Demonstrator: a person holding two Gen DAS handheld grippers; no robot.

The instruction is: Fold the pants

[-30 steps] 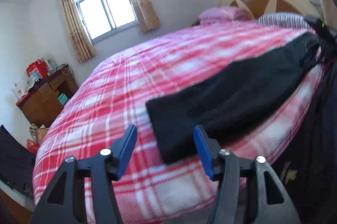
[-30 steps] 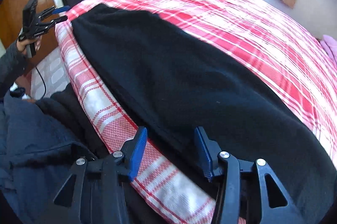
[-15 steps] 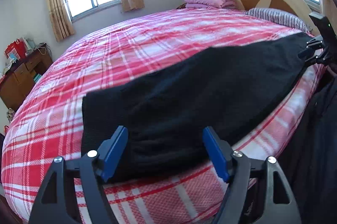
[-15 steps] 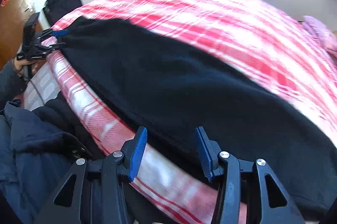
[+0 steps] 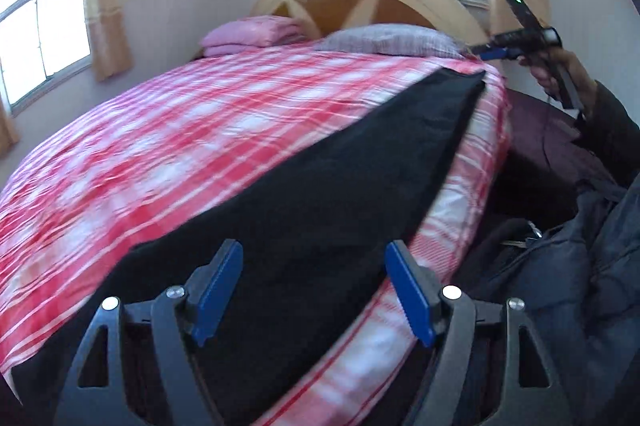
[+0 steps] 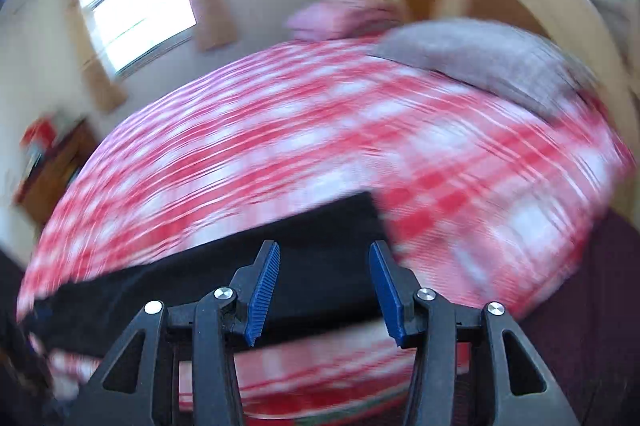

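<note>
While the black pants (image 5: pixel 320 186) lay flat along the bed's (image 5: pixel 200 146) near edge, left gripper (image 5: pixel 316 292) hovered wide, right gripper (image 6: pixel 324 292) half-open, both empty. Step: positioning. Next: clamp opposite ends, likely.

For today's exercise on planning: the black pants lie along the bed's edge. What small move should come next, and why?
Probably lower the right gripper onto the near end of the black pants and close. Its fingers are open above the cloth, holding nothing.
</note>
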